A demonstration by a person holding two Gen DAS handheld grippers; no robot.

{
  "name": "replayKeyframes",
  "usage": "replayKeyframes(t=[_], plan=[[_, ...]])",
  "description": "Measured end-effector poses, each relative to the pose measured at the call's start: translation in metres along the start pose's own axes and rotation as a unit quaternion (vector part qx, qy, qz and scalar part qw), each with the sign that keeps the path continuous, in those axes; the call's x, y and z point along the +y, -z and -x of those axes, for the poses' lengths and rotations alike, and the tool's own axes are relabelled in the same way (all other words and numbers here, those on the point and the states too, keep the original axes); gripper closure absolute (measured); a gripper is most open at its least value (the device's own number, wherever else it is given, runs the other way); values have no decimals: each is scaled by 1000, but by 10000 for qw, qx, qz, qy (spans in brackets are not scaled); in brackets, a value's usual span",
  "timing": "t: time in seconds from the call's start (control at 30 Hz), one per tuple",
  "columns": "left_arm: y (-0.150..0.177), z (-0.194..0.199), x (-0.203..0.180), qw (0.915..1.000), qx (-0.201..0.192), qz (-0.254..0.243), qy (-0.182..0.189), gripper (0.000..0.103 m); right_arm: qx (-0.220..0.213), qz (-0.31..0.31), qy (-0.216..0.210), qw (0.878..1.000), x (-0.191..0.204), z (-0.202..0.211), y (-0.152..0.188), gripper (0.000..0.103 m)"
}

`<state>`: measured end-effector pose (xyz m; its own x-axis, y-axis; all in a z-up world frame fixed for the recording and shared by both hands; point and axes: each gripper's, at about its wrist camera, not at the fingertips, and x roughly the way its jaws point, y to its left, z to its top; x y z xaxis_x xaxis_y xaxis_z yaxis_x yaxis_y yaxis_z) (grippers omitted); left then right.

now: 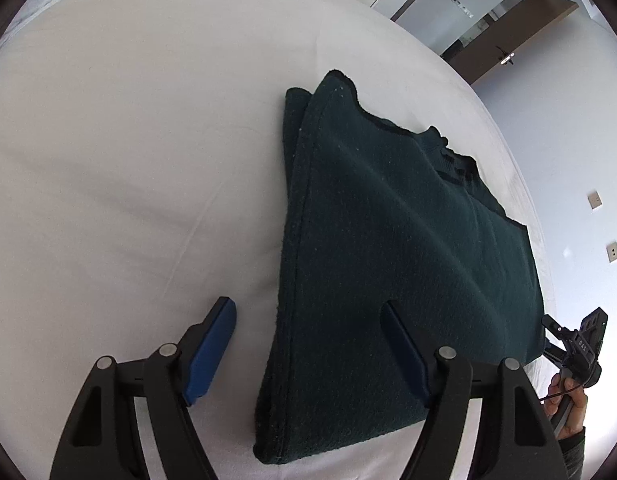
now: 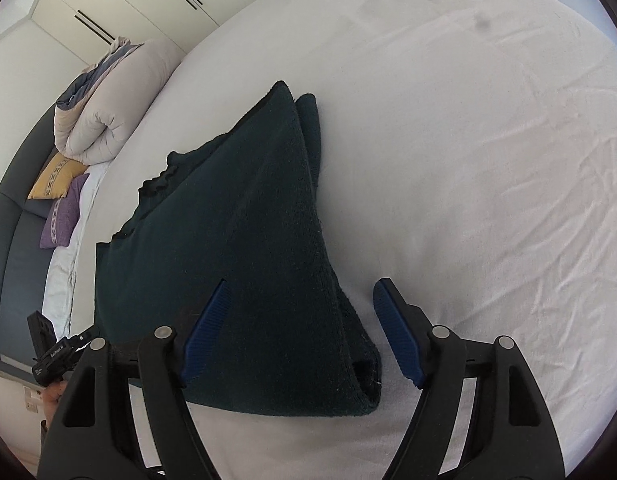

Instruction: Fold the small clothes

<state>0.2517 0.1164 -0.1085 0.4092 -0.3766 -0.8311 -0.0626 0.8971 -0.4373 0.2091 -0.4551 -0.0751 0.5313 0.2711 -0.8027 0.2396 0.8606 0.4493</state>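
Both my left gripper (image 1: 308, 344) and right gripper (image 2: 300, 328) hang wide apart, empty, over the folded green garment (image 1: 388, 240), so next I pinch its corners for another fold.

Both wrist cameras look steeply down from close above opposite ends of the same folded garment (image 1: 388, 248) on the bed (image 2: 468, 160).

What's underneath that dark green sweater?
The dark green sweater lies folded on a white bed sheet, which shows all around it. A lower layer peeks out at the far corner; anything else between the layers is covered.
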Motion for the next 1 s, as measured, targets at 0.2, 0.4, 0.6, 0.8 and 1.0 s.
replayKeyframes(t=[0.2,0.4,0.6,0.8,1.0], plan=[[-3,-9,-8,9997,145,-151,-100,73,84,126,82,9999,-4,5,12,34],[-3,-12,-17,9991,206,-336,-144,88,269,86,174,9994,-9,1,14,77],[-2,-3,-12,9990,220,-387,11,91,281,-198,-100,9994,-17,5,13,94],[-7,7,-9,9991,210,-283,237,92,282,-298,-214,9989,-14,11,12,94],[-8,6,-8,9992,174,-290,202,92,306,-291,-450,9981,-2,26,15,94]])
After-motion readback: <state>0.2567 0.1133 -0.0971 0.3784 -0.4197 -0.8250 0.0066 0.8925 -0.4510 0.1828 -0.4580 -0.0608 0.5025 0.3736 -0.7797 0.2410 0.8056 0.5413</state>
